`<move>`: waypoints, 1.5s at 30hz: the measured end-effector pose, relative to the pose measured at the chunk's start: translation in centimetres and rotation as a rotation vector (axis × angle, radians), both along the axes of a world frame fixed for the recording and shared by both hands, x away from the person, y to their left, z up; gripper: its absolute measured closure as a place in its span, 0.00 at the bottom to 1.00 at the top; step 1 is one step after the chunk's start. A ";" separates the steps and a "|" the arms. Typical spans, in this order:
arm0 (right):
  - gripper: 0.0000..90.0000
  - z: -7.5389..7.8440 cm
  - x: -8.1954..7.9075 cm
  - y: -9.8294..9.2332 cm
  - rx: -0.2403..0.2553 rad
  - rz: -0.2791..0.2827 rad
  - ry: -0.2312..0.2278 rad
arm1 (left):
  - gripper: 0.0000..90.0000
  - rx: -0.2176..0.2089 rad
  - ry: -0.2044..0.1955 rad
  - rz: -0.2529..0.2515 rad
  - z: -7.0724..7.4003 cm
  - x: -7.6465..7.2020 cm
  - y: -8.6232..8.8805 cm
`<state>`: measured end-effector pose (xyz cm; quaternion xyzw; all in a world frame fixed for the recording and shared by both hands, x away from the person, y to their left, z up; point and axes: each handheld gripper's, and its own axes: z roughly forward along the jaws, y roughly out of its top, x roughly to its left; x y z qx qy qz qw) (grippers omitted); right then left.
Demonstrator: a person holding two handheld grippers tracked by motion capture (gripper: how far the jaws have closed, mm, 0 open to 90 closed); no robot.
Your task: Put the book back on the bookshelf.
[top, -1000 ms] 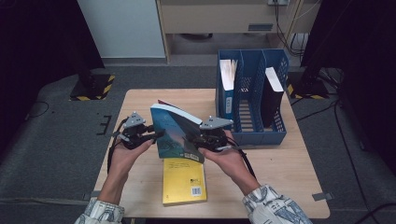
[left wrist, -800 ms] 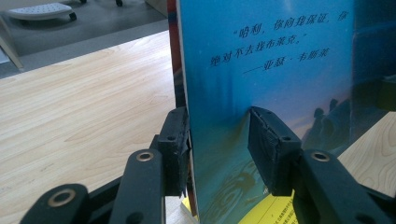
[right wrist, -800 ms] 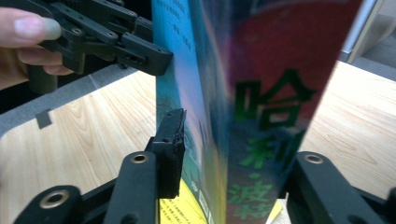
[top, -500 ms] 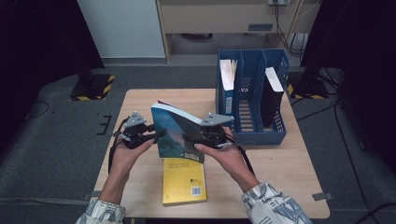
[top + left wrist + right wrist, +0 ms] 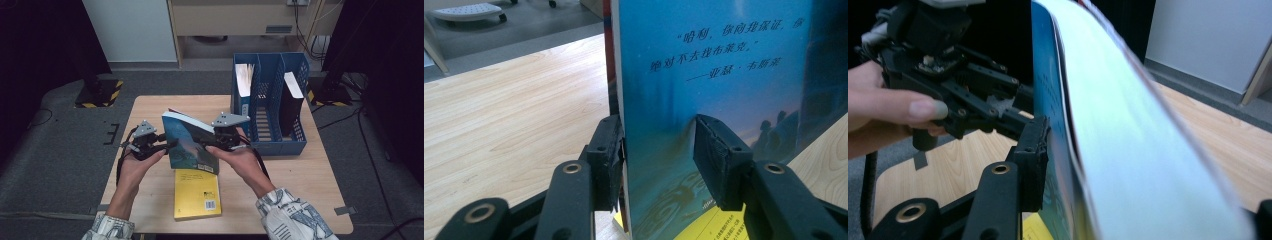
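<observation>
Two tongs: both clamp one blue book, held upright above the table, about the middle of the high view.
Left tongs (image 5: pixel 162 146): pads press the book's left edge; in the left gripper view the cover dents under the right pad, so this is a firm grip.
Right tongs (image 5: pixel 207 142): clamped on the book's right side at about 3 o'clock from the left tongs; in the right gripper view one pad lies flat on the cover and the page block fills the gap. These jaws have just been closing on the book.
Blue book (image 5: pixel 189 144): glossy soft cover, blue with printed text, pale pages fanned slightly at the top, spine bowed; it flexes, so it is a paperback.
Yellow book (image 5: pixel 196 194): flat on the table at 6 o'clock from the blue book, matte cover, barcode at its near corner.
Rack (image 5: pixel 270 142): blue slotted plastic with upright dividers, at 2 o'clock from the tongs; a pale-paged book (image 5: pixel 244 80) stands in its left slot, a dark one (image 5: pixel 291 102) in the right, the middle slot is free.
Table (image 5: pixel 155 107): light wood grain, smooth.
Done: blue book lifted and gripped by both tongs.
Left: likely carry it to the rack and slot it in; the yellow book is untouched.
</observation>
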<state>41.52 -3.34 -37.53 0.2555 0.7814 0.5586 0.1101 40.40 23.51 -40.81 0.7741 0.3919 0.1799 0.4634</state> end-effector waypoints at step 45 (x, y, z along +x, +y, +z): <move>0.82 0.0 0.8 0.6 0.033 -0.012 -0.039 | 0.08 0.081 0.123 0.179 -8.5 -3.0 1.1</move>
